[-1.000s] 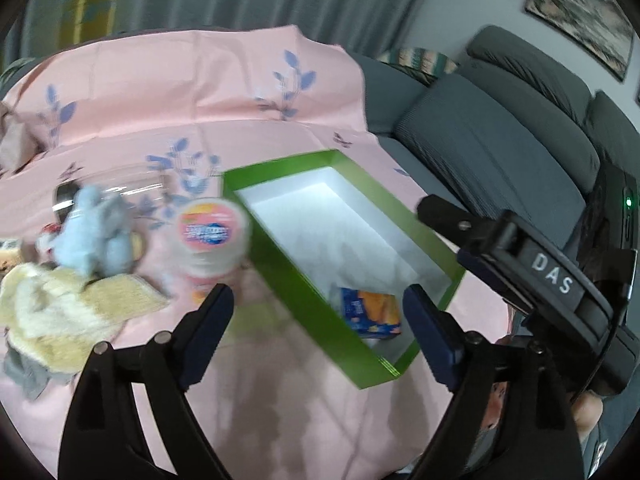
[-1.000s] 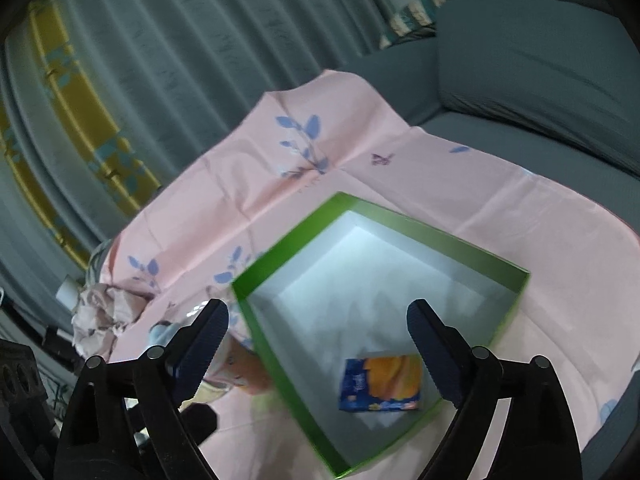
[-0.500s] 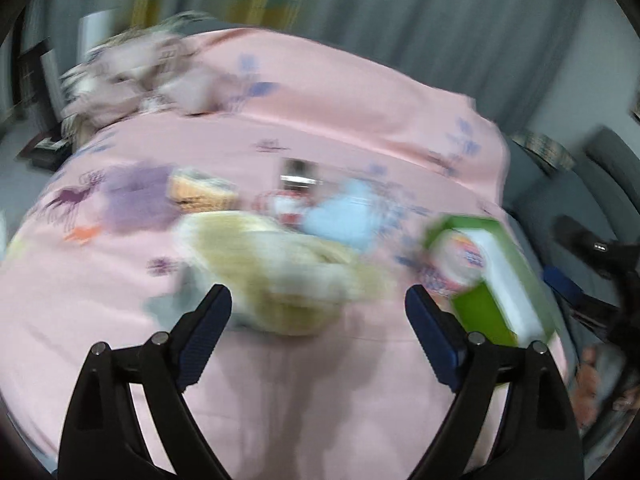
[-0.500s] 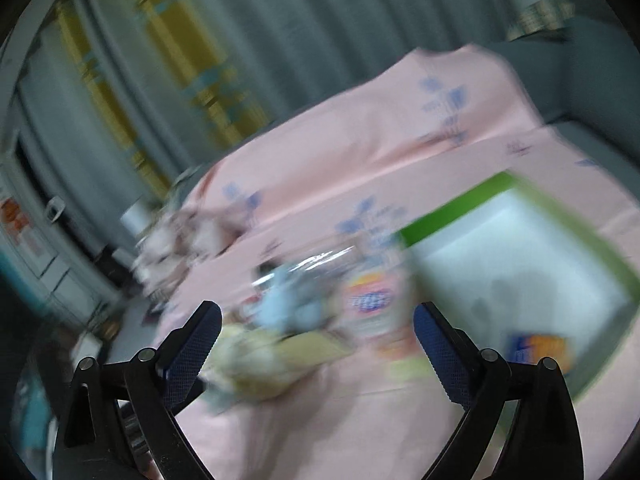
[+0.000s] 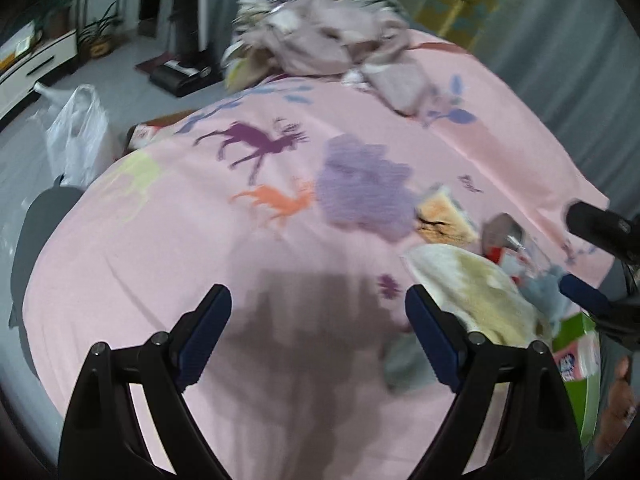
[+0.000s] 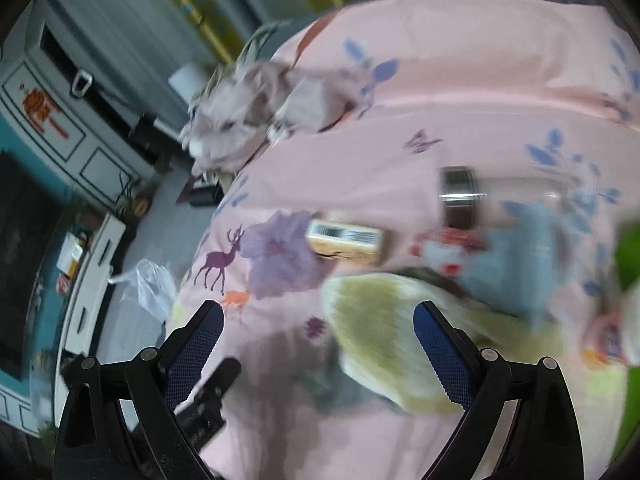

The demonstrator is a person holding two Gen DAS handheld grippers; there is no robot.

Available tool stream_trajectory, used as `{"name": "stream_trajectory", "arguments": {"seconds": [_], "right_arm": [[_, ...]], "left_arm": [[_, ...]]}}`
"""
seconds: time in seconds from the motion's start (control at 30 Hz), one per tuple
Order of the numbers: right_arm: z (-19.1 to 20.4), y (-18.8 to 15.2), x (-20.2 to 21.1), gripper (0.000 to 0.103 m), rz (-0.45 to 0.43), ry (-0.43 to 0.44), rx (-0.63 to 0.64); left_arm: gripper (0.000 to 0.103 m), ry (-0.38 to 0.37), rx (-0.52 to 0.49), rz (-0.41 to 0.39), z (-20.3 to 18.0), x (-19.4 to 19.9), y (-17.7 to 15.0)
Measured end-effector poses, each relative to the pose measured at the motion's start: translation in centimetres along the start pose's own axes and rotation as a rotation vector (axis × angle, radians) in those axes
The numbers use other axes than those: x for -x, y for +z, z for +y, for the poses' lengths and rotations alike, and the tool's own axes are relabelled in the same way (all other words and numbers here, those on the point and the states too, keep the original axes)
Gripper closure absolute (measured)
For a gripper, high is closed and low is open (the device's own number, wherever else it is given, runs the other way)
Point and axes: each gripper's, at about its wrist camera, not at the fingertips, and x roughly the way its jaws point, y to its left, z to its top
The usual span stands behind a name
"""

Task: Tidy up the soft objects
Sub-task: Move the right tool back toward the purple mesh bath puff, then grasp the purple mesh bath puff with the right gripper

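Pink sheet fills both views; only the right wrist's shows the jar.

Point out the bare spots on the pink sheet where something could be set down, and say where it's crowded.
Bare: the sheet between the open left tool and the deer prints. Also the stretch between the purple cloth and the crumpled pile. Crowded: the right side, where the yellow towel, small box, blue plush and green box bunch together.

one yellow towel, one purple cloth, one box.
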Motion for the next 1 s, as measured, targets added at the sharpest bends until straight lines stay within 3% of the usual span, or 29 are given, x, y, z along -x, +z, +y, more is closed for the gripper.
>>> {"name": "stream_trajectory", "arguments": {"seconds": [0.1,0.2,0.4,0.5,0.57,0.73,1.0], "right_arm": [[2.4,0.6,-4.0,0.014,0.068,-0.016,0.042],[3.9,1.1,-7.9,0.017,0.126,-0.033,0.061],[4.9,1.8,-13.3,0.033,0.187,-0.098,0.066],[4.8,1.9,-14.6,0.056,0.185,-0.141,0.091],[4.5,1.8,-14.9,0.086,0.188,-0.145,0.091],[4.3,1.4,-12.2,0.090,0.132,-0.070,0.109],[3.3,-1.7,-0.2,0.093,-0.044,0.038,0.176]], "left_arm": [[0.015,0.047,0.050,0.009,1.5,-0.3,0.3],[0.015,0.051,0.081,0.049,2.5,-1.1,0.5],[0.015,0.066,0.094,0.077,3.1,-1.3,0.6],[0.015,0.064,0.091,0.076,3.0,-1.3,0.6],[0.015,0.062,0.090,0.073,3.1,-1.2,0.6],[0.015,0.072,0.083,0.065,3.0,-1.2,0.6],[0.015,0.071,0.093,0.052,3.3,-0.8,0.6]]}}
